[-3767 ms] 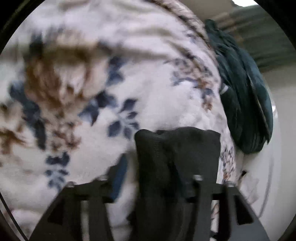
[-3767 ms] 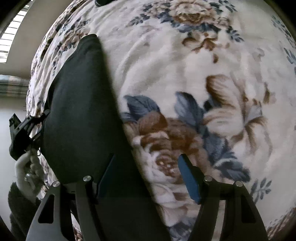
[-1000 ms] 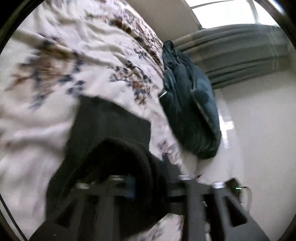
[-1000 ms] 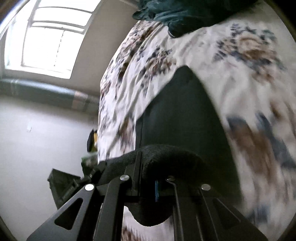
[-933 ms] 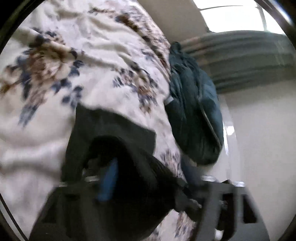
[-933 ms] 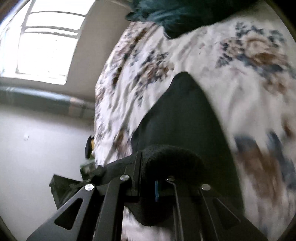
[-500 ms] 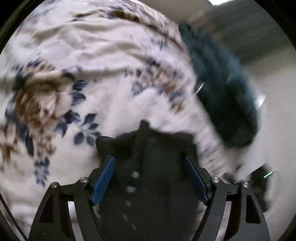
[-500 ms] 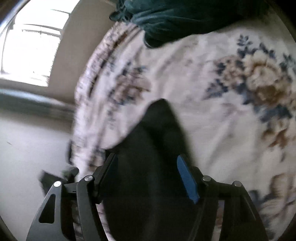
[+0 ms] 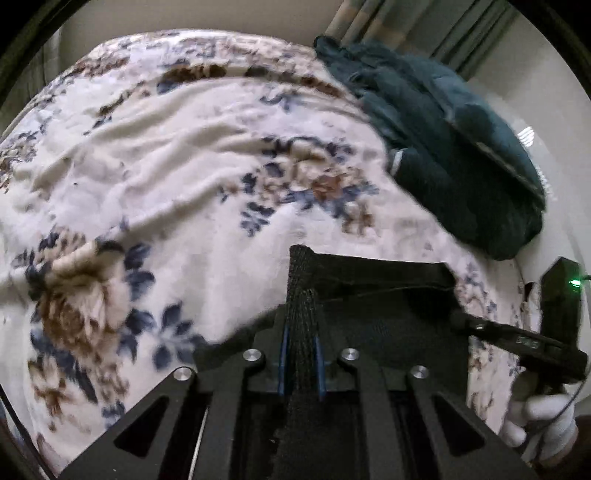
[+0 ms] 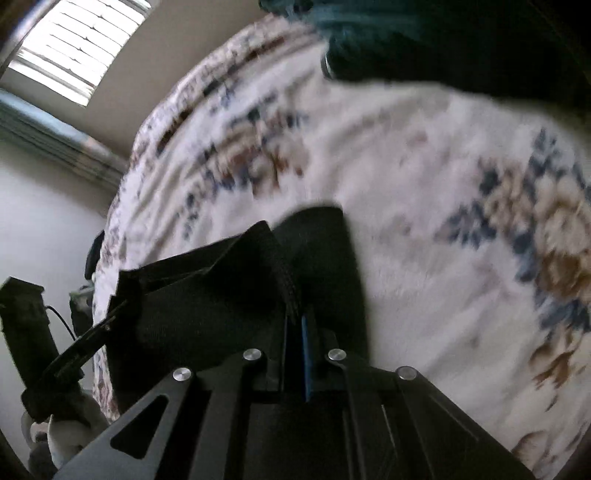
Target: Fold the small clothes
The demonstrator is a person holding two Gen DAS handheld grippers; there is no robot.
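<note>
A small black garment (image 9: 388, 306) lies on the floral blanket (image 9: 166, 166), its near edge raised and stretched between the two grippers. My left gripper (image 9: 301, 332) is closing, and its blue pads pinch a ribbed black strip of the garment's left corner. In the right wrist view, my right gripper (image 10: 297, 325) is shut on the right corner of the same black garment (image 10: 207, 302). The left gripper (image 10: 122, 306) shows at the garment's far left there. The right gripper (image 9: 458, 321) reaches in from the right in the left wrist view, held by a white-gloved hand (image 9: 535, 417).
A heap of dark teal clothing (image 9: 443, 155) lies on the blanket's far right corner, also seen as teal clothing (image 10: 443, 37) at the top of the right view. Curtains (image 9: 406, 26) and a bright window (image 10: 70, 55) stand behind the bed. The blanket (image 10: 443, 184) stretches away beyond the garment.
Half a second ago both grippers stood open over the black garment. Both have since come down and closed on its near edge, which now stands up between them.
</note>
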